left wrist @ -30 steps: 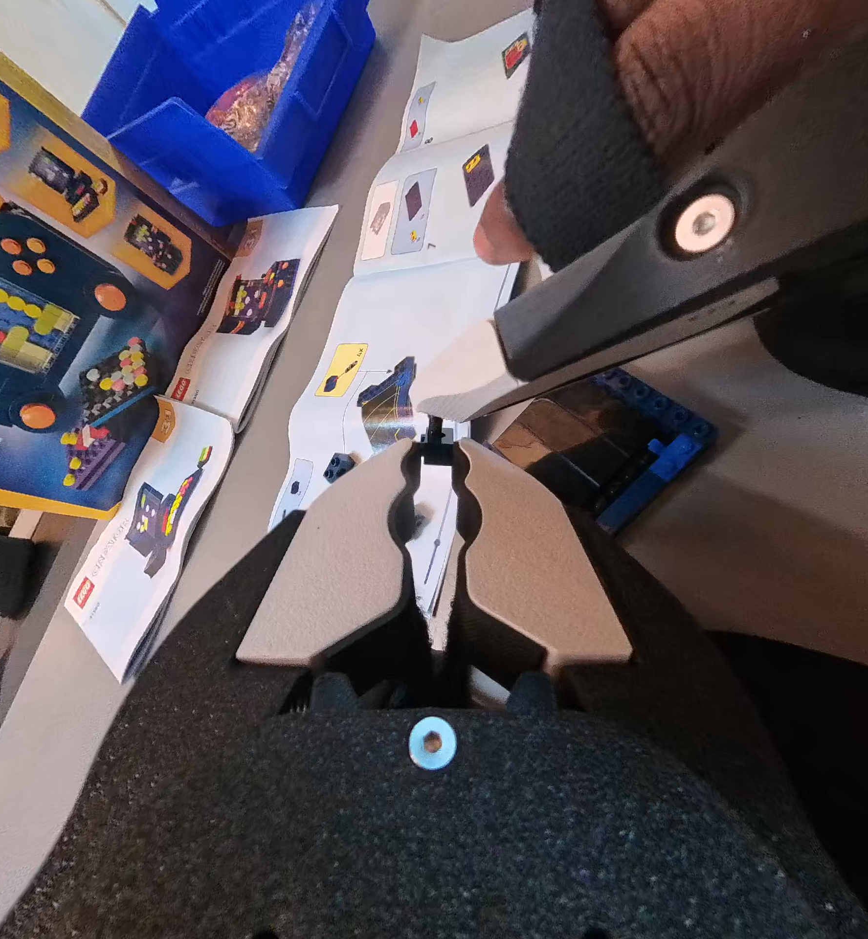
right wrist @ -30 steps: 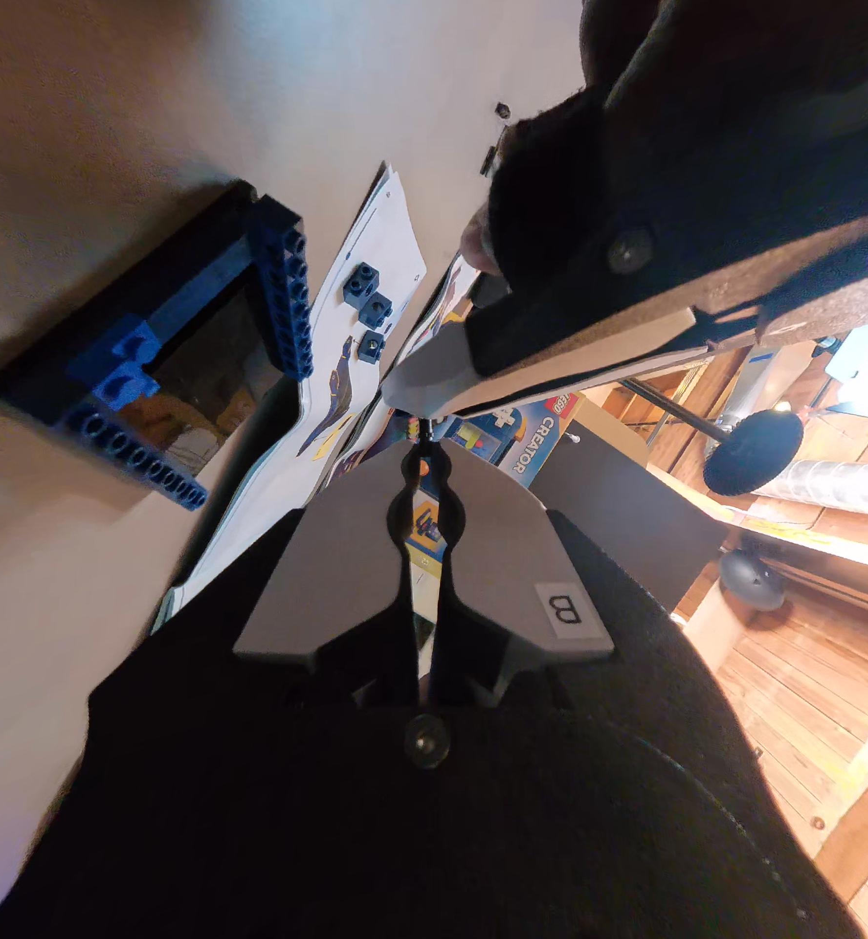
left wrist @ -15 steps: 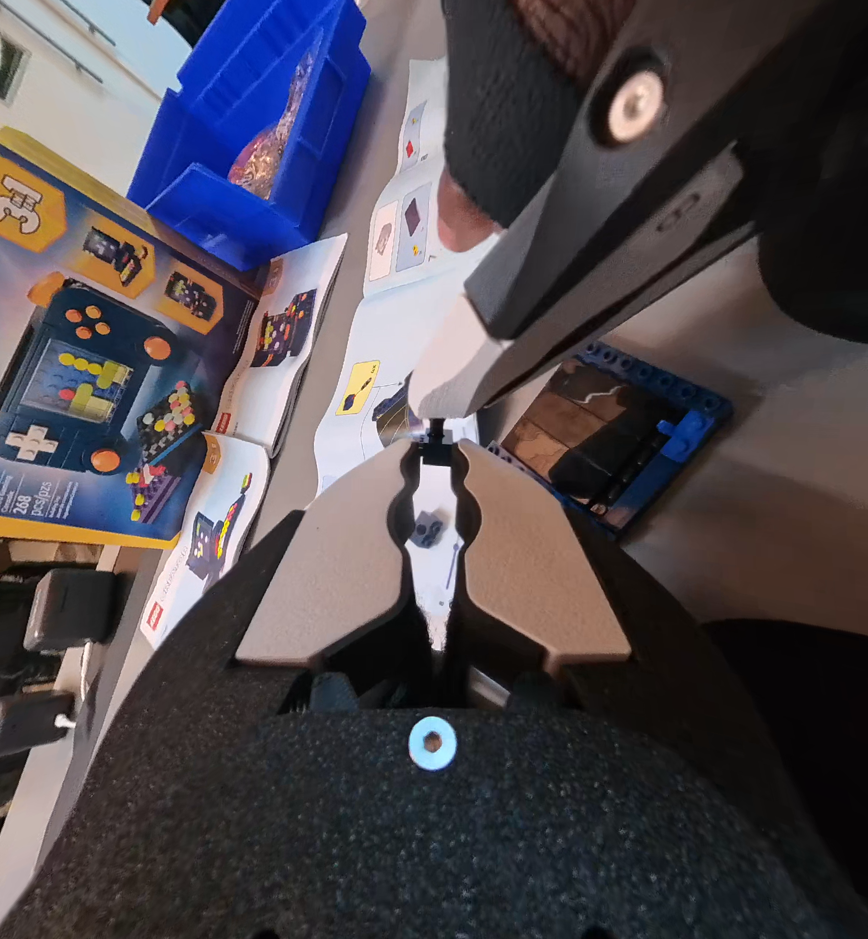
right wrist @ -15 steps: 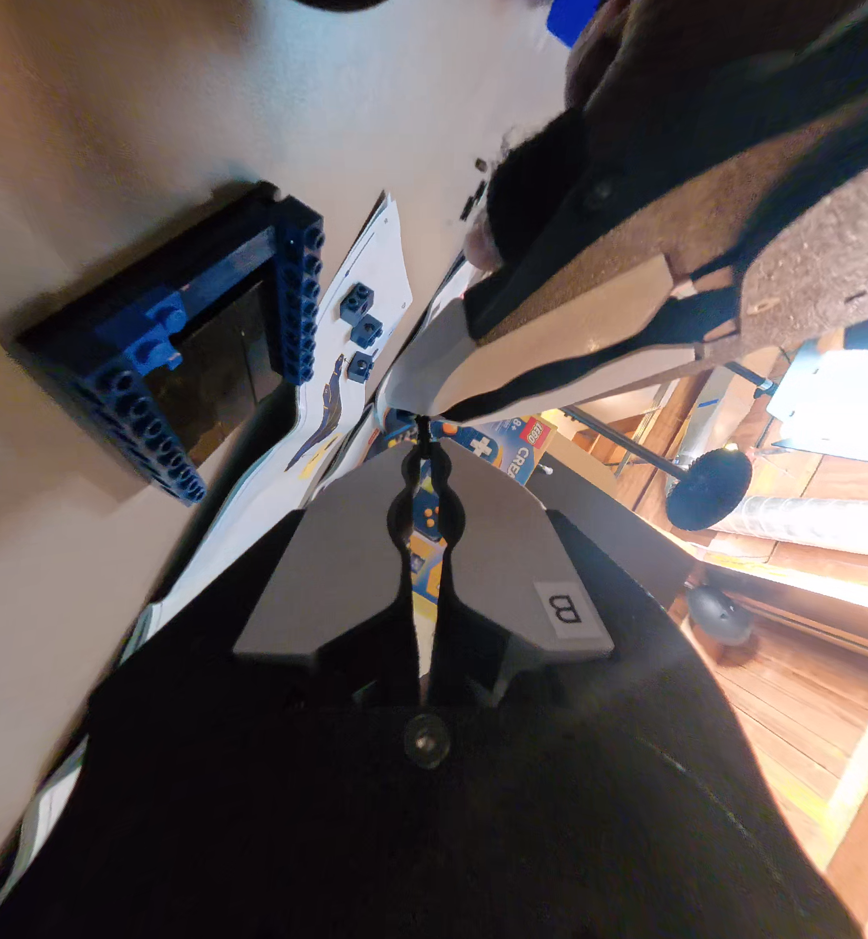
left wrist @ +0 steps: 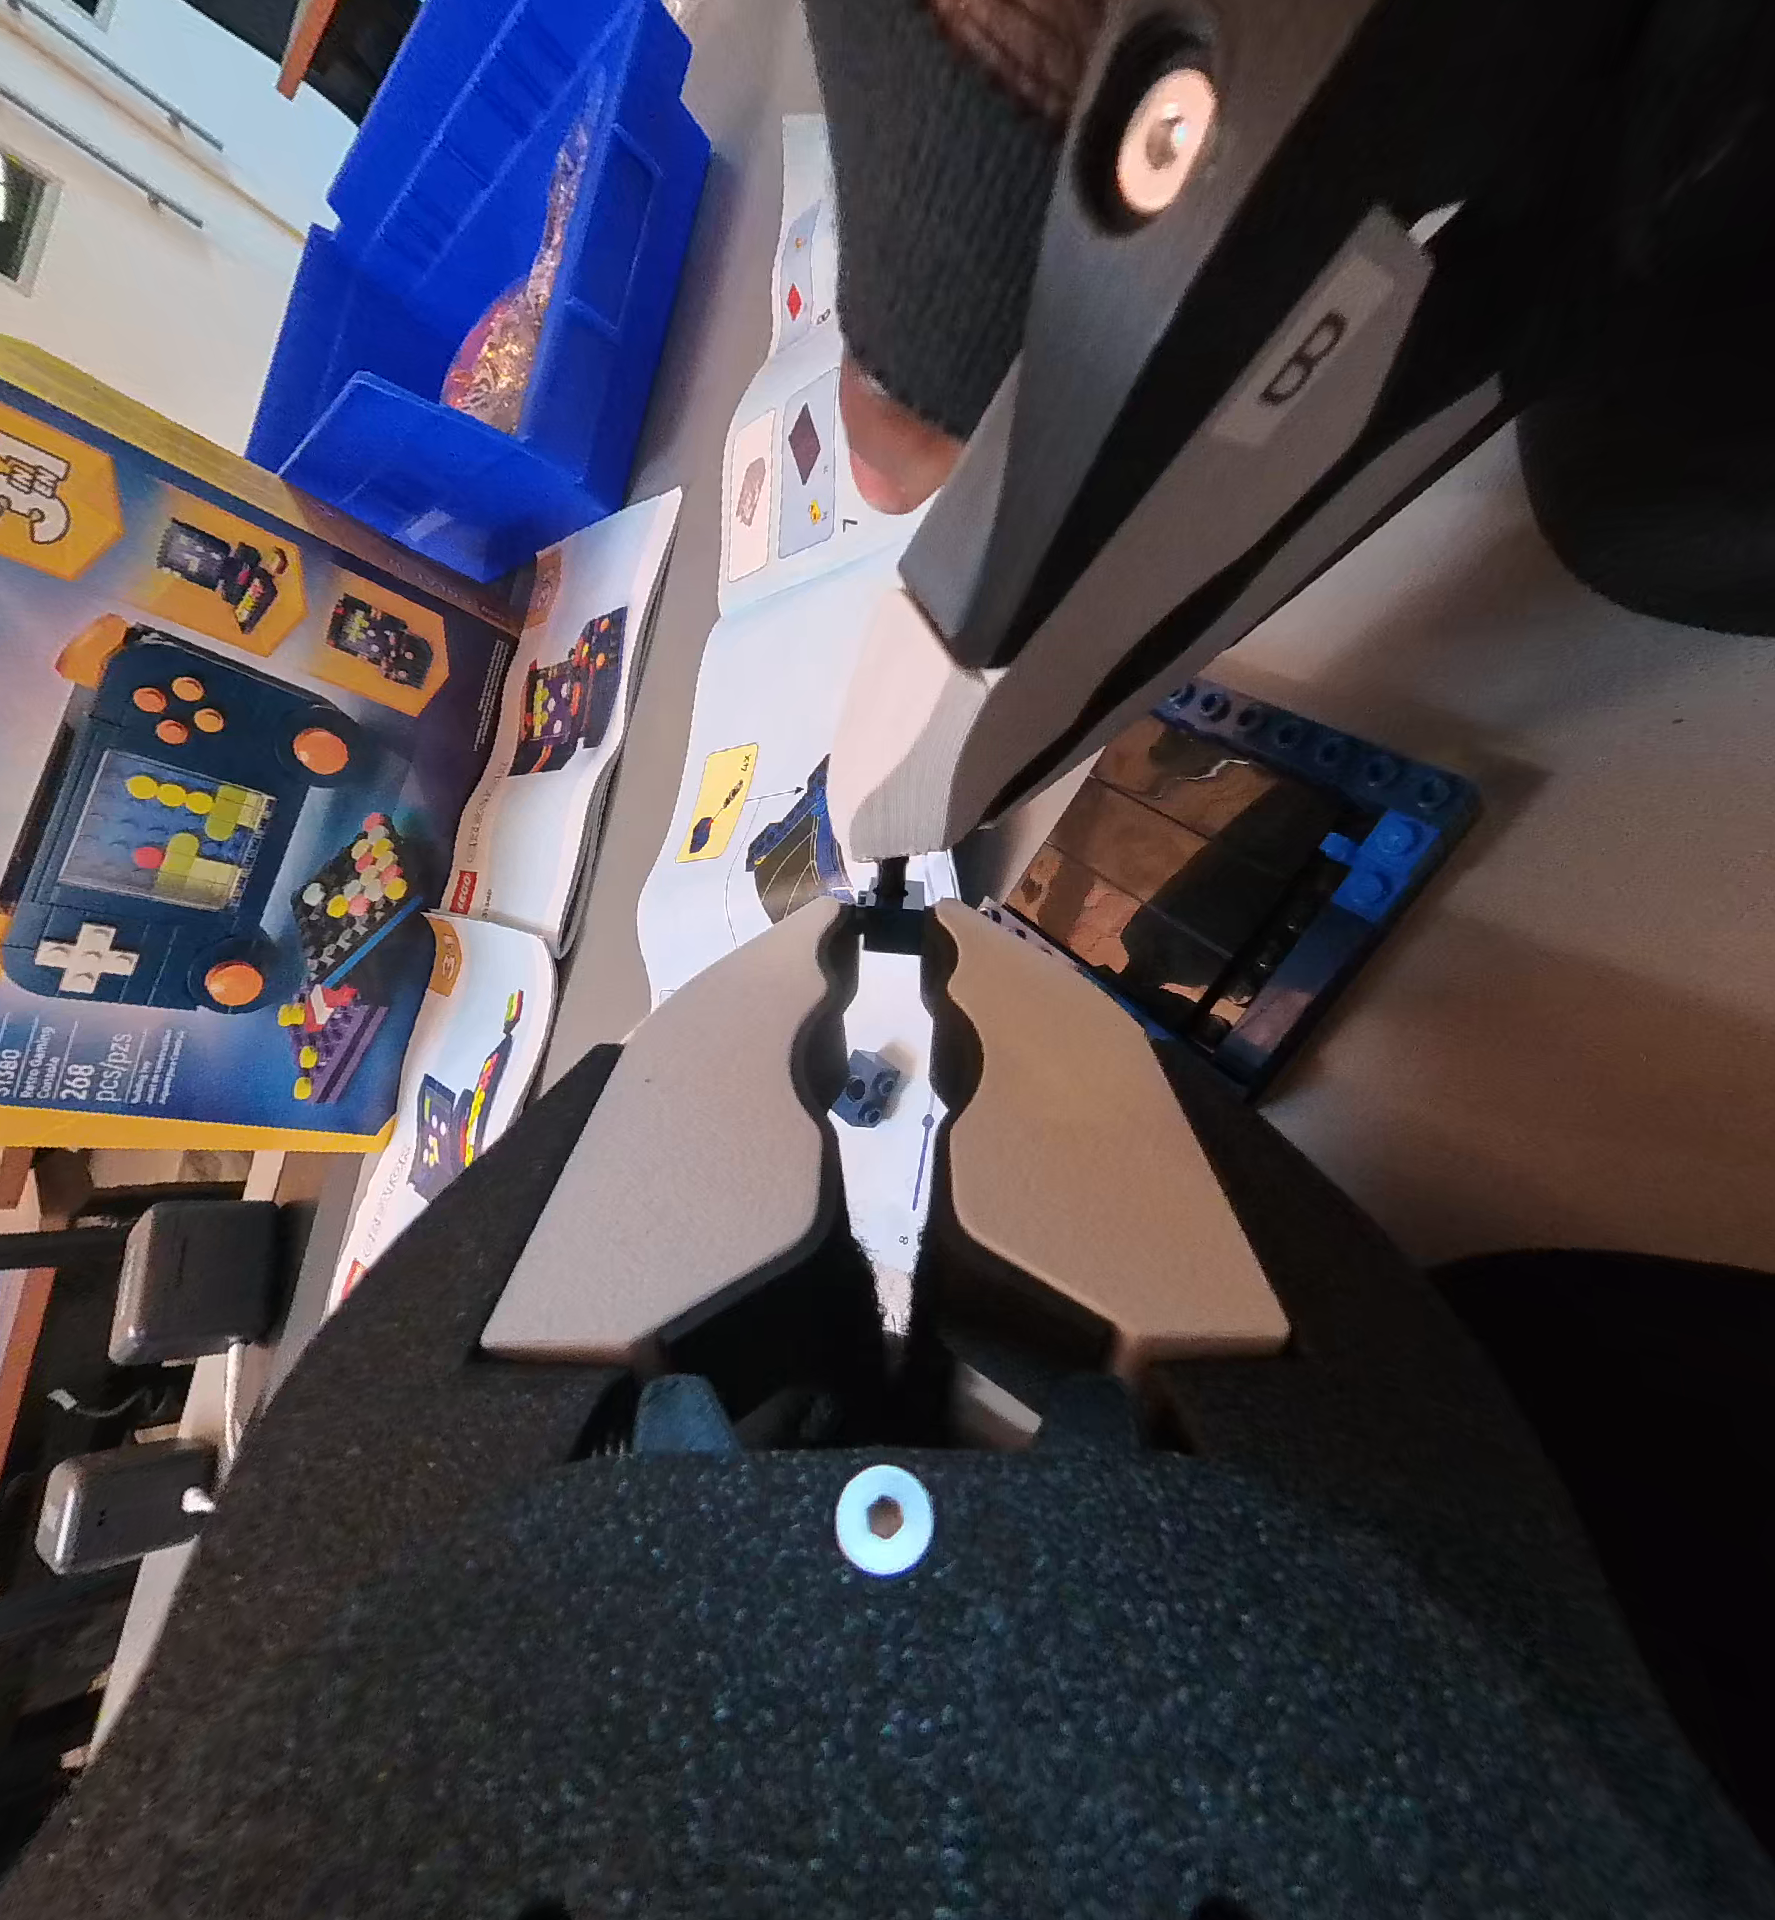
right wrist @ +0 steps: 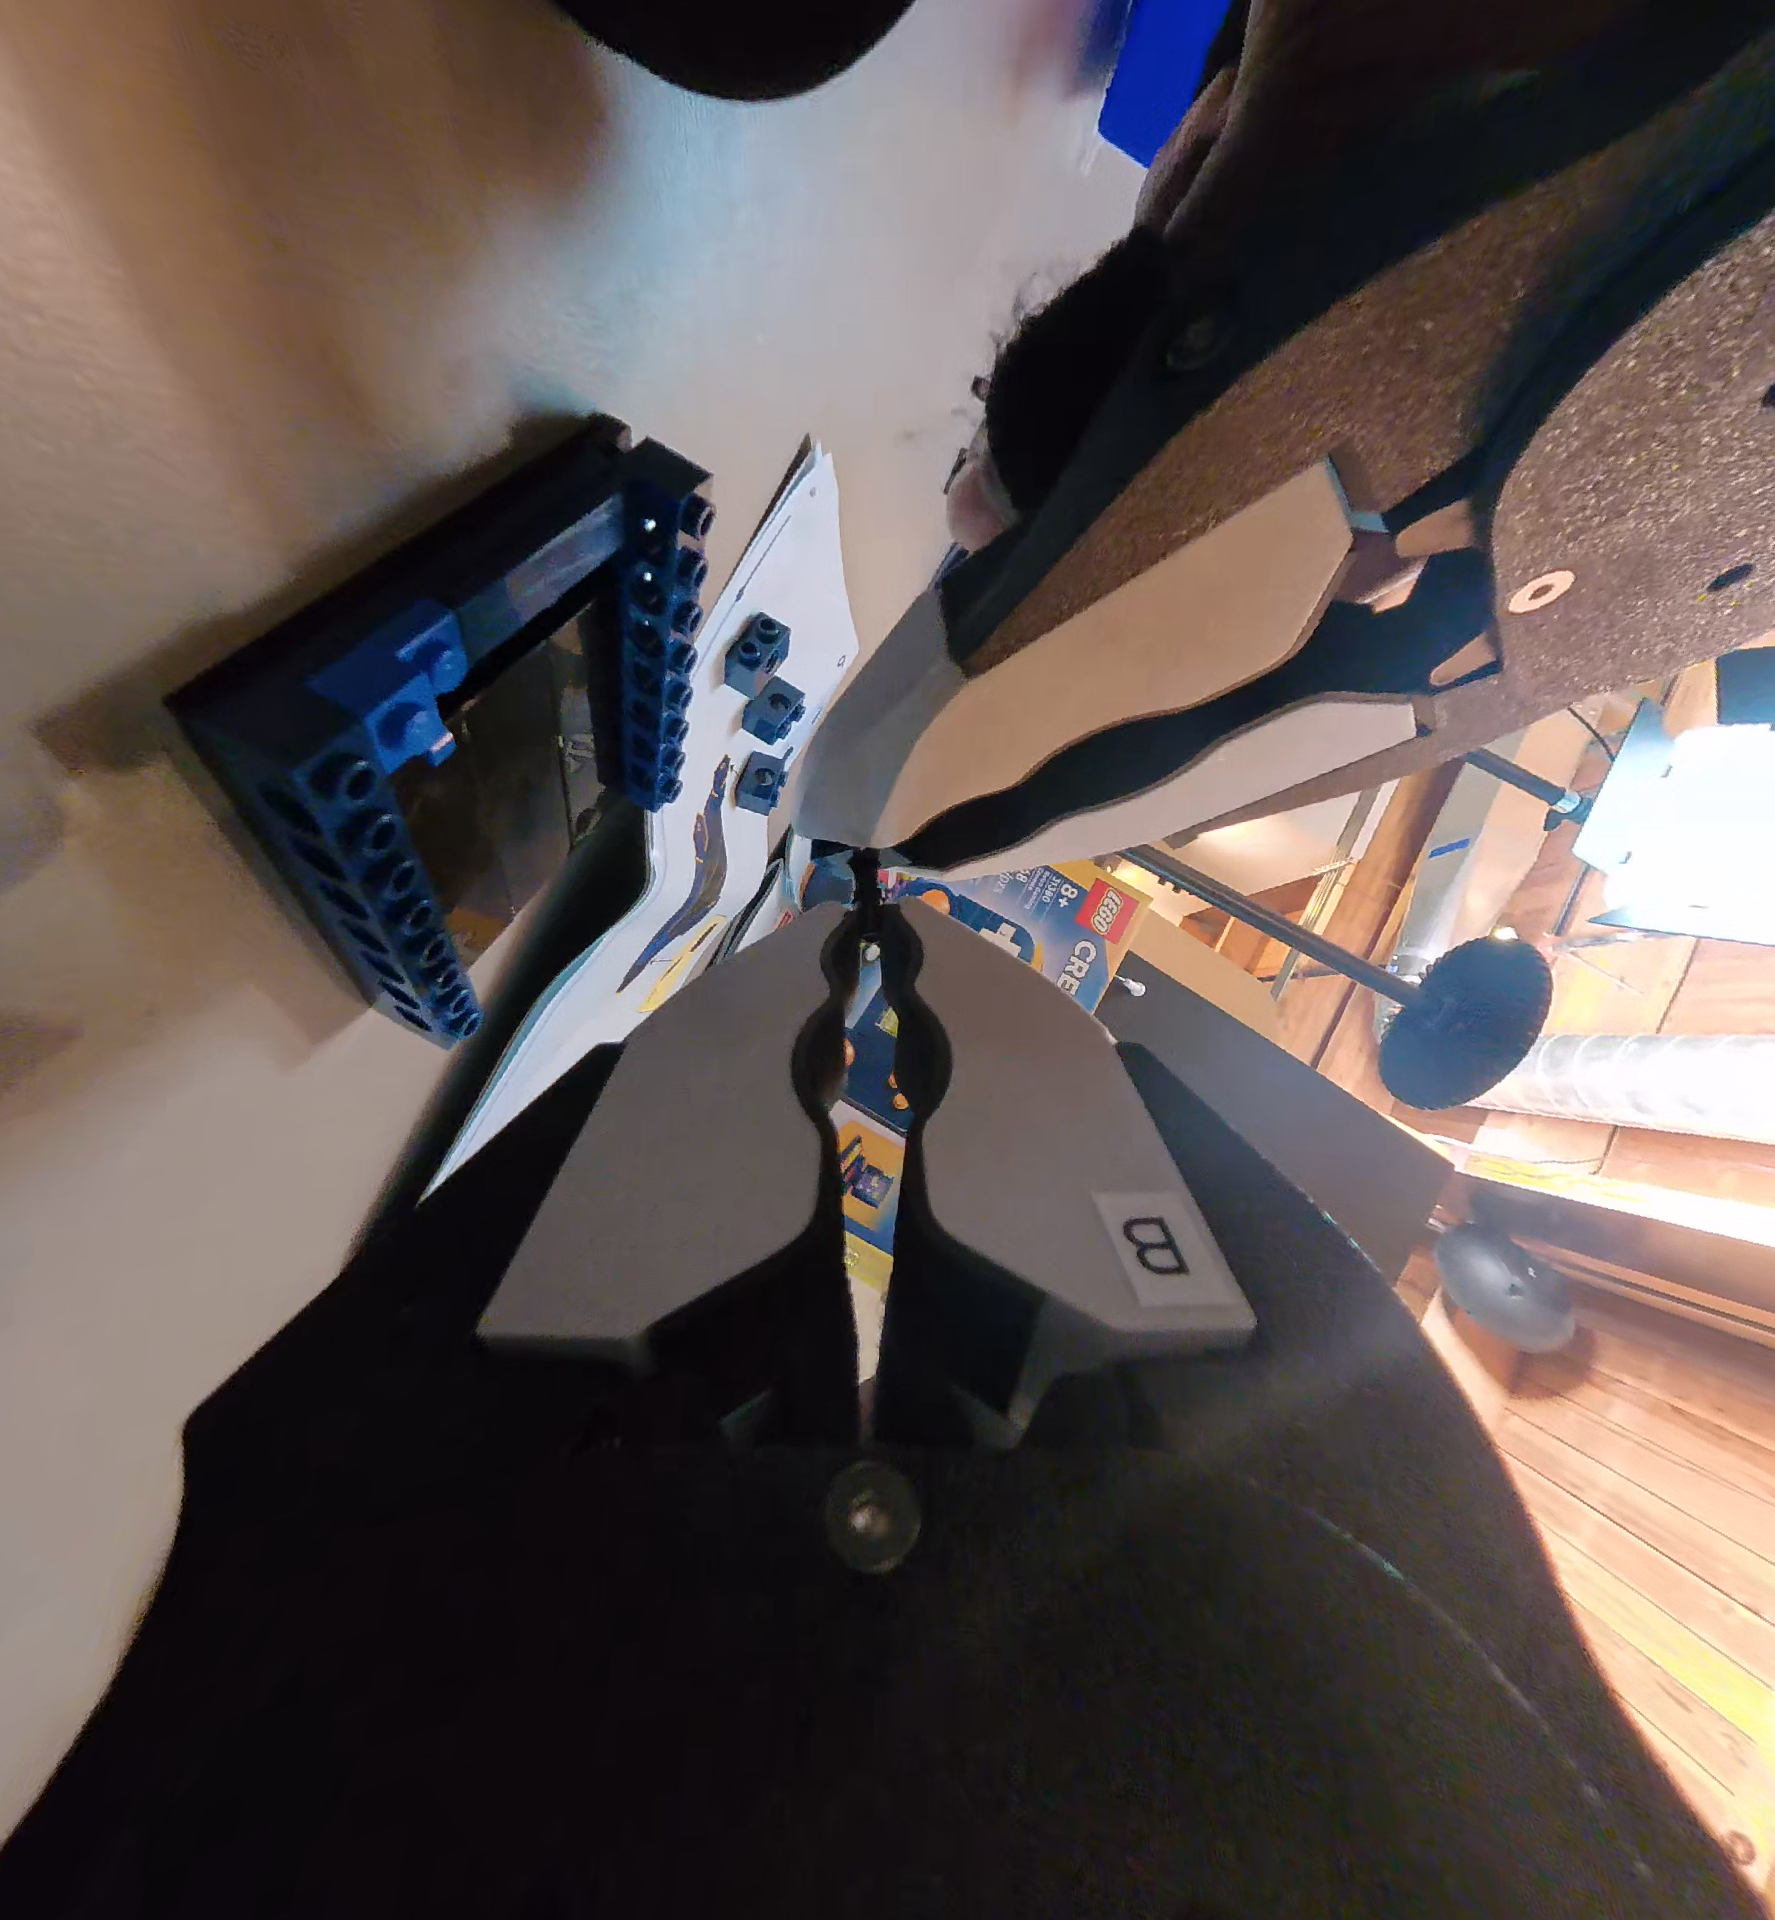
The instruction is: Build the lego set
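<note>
A pale tabletop (left wrist: 1641, 935) carries a toy-set box (left wrist: 135, 779) at left w/ a blue bin (left wrist: 509, 312) behind it, closed booklets (left wrist: 571, 727) beside an open instruction booklet (left wrist: 758, 675), and to the right a dark blue brick frame (left wrist: 1278, 883) w/ a lighter blue piece on its edge. Three small dark blue bricks (right wrist: 758, 707) lie loose on the open booklet. Above it the two tongs meet tip to tip: left gripper (left wrist: 888, 920) is clenched on a small dark blue brick (left wrist: 891, 925), pads pressed to both sides, while right gripper (right wrist: 867, 914) is pinched nearly closed on a thin black pin (right wrist: 865, 883) whose other end meets that held brick.
</note>
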`<action>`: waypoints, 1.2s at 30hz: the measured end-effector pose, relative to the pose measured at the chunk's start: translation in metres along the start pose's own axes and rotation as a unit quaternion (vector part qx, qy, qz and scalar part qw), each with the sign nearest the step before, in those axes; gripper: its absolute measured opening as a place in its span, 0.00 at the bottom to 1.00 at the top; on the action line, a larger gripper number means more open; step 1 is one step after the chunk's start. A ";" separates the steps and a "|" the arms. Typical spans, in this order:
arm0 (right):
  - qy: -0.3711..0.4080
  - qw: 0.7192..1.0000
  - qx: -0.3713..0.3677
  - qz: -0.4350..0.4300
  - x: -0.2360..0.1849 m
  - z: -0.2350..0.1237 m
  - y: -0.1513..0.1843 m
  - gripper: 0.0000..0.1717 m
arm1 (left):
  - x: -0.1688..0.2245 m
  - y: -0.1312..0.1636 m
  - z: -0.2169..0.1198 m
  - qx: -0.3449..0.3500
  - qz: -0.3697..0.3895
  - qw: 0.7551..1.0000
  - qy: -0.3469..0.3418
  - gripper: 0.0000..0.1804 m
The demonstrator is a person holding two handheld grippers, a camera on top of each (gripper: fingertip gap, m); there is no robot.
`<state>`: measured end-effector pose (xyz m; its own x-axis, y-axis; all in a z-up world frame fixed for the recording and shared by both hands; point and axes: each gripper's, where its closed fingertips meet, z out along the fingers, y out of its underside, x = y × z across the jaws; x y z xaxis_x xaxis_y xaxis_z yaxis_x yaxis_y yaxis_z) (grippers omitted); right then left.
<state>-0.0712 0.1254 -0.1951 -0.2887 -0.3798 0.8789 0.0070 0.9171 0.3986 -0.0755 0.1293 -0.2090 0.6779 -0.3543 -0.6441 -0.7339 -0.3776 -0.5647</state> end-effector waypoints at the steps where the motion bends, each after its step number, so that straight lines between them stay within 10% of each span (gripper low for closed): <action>1: -0.002 1.000 0.003 0.001 0.000 0.000 -0.001 0.02 | 0.000 -0.001 0.000 0.003 0.002 1.000 0.000 0.06; 14: 0.009 0.999 0.010 0.049 0.003 0.008 -0.001 0.02 | -0.006 0.000 0.000 0.023 0.004 1.000 0.000 0.06; 22: -0.019 0.954 0.007 0.299 0.002 0.016 0.036 0.14 | -0.027 0.008 -0.003 0.048 -0.053 0.997 -0.021 0.06; 25: -0.056 0.870 0.043 0.487 0.003 0.016 0.053 0.18 | -0.039 0.003 -0.008 0.101 -0.107 0.989 -0.029 0.06; 29: -0.153 0.682 0.121 0.704 0.017 0.012 0.051 0.29 | -0.051 -0.005 -0.017 0.162 -0.146 0.975 -0.046 0.06; 33: -0.165 0.478 0.238 0.829 0.059 0.008 0.048 0.28 | -0.063 -0.012 -0.028 0.202 -0.136 0.966 -0.087 0.06; 36: -0.131 0.385 0.312 0.858 0.078 0.010 0.048 0.27 | -0.067 -0.018 -0.035 0.231 -0.120 0.960 -0.104 0.06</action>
<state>-0.1028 0.1407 -0.1097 -0.4590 0.8018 -0.3826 0.1954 -0.3290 -0.9239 -0.1059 0.1299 -0.1379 0.8414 -0.1084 -0.5294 -0.5317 0.0088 -0.8469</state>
